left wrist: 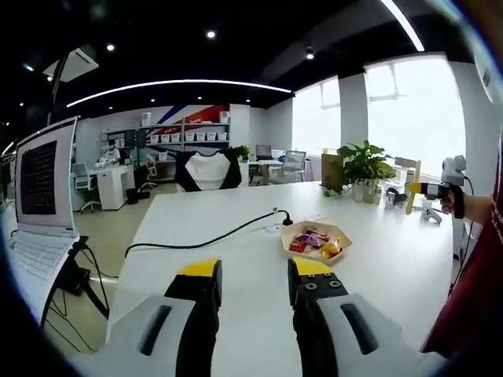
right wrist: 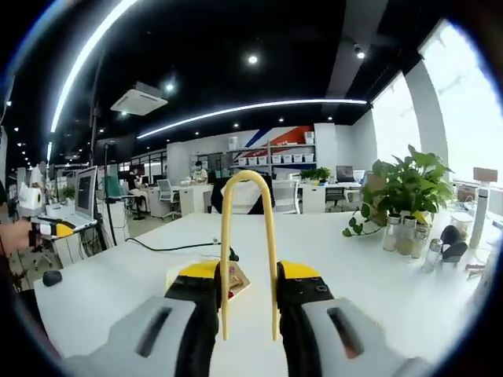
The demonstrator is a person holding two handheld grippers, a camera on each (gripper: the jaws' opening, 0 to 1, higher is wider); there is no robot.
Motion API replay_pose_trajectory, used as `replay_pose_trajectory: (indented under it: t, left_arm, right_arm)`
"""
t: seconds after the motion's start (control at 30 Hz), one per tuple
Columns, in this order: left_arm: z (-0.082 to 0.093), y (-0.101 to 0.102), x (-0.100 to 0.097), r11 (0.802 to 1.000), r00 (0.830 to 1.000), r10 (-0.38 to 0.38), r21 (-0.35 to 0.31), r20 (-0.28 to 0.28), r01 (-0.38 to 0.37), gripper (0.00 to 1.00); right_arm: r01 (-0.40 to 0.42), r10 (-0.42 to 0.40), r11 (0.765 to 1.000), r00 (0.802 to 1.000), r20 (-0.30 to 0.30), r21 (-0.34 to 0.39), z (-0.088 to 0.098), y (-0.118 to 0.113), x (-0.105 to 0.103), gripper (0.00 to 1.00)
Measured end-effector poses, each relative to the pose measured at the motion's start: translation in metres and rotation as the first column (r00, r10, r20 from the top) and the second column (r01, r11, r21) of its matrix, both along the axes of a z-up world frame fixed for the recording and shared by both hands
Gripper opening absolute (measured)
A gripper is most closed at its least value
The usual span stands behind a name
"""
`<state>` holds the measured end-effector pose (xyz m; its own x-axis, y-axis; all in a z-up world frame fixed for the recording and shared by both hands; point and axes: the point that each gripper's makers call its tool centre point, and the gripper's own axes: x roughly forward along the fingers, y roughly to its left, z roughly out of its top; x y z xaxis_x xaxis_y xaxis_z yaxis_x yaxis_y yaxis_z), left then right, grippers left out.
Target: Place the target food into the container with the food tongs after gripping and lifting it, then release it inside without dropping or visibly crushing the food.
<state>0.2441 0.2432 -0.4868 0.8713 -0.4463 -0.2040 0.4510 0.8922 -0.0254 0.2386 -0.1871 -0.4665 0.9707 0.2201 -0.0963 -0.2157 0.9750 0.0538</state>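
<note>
Right hand-held gripper pinches the yellow food tongs upright; left hand-held gripper hangs spread, empty. The food sits in its container on the white surface.

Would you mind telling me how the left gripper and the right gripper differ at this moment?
The left gripper holds nothing, while the right gripper holds the yellow tongs upright between its jaws. The left gripper's jaws stand apart over bare white table, near the food tray; the right gripper's jaws press against the tongs' two arms. Both have black jaws with yellow tips and grey bodies.
</note>
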Motion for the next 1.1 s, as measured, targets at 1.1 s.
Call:
replay_pose_trajectory:
  t: [1.1]
  left_arm:
    - [-0.013, -0.002, -0.007, 0.999, 0.999, 0.038, 0.027, -0.039, -0.037, 0.36]
  right_arm:
    - [0.159, -0.146, 0.987, 0.792, -0.593, -0.031, -0.132, -0.05, -0.012, 0.24]
